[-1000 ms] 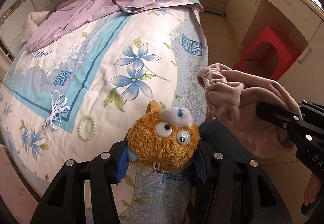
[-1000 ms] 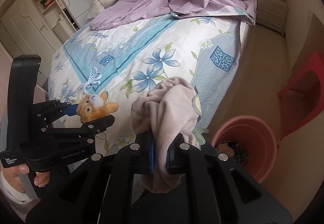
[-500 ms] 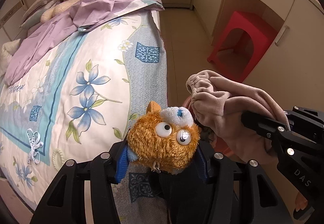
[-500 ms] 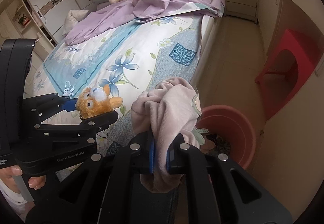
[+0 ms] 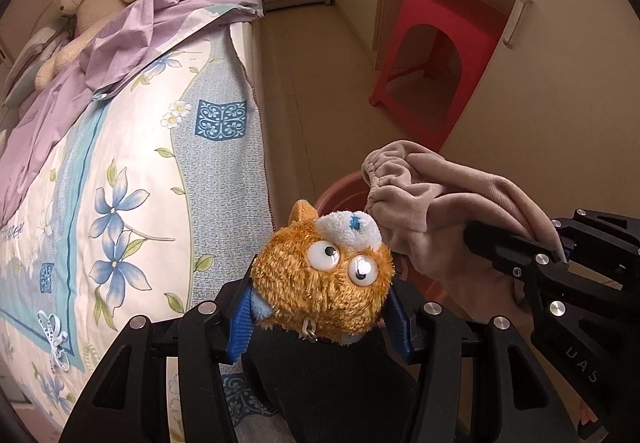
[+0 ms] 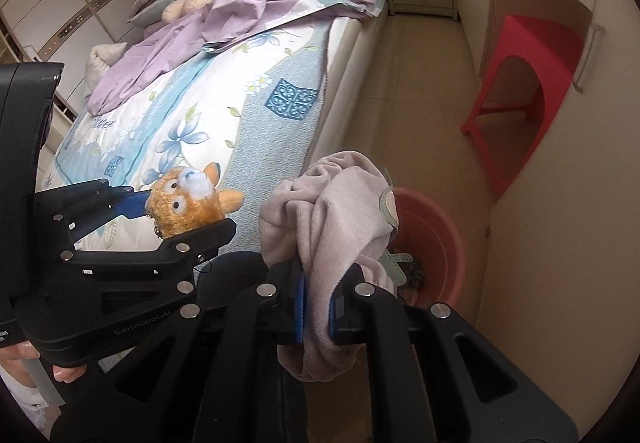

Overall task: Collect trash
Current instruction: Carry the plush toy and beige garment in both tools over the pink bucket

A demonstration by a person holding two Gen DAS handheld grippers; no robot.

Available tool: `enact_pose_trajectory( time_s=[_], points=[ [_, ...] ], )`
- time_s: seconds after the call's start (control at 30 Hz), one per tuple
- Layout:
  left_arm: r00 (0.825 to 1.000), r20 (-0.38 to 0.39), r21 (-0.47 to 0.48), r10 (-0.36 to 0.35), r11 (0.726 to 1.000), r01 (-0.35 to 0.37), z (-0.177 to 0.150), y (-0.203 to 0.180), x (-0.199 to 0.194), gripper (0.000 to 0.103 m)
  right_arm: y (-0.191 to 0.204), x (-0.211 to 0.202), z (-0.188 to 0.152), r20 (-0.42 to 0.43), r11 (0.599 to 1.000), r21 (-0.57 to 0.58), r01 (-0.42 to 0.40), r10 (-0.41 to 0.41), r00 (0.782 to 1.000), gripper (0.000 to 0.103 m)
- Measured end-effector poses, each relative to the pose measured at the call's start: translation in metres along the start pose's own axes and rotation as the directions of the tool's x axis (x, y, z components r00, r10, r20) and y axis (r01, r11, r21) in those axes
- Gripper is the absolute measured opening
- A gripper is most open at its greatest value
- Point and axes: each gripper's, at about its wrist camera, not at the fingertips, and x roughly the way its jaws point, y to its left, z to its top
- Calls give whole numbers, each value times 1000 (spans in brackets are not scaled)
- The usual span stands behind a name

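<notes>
Trash here means two soft things, both off the bed and near the bucket. From the left wrist, the left tongs [image 5: 320,307] are clamped on an orange plush toy [image 5: 322,287], its googly eyes facing the camera. The toy hangs just beside the bed [image 5: 132,163], and the bucket's [image 5: 340,189] pink rim peeks out behind it. To its right the right tongs [image 5: 558,257] carry a beige cloth [image 5: 444,207] that hides most of the bucket.

From the right wrist, the right tongs [image 6: 316,307] are squeezed nearly together on the beige cloth [image 6: 340,227], which hangs in front of the bucket's near rim. The bucket [image 6: 436,227] stands on the floor between the bed [image 6: 240,103] and a red stool [image 6: 532,91]. The toy [image 6: 188,203] sits farther from the bucket.

This looks like the carrying step. Next, each load needs to be over the bucket's mouth before its tongs part.
</notes>
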Motion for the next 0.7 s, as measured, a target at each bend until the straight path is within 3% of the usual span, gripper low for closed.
enact_pose_trajectory(
  time_s=[0.53, 0.7],
  points=[
    [996, -82, 96, 36, 995, -28, 21, -33, 50, 57, -55, 27, -8, -45, 995, 100, 26, -22, 999, 8],
    [994, -98, 107, 47, 994, -37, 21, -33, 59, 64, -63, 39, -10, -68, 994, 103, 32, -25, 997, 8]
  ],
)
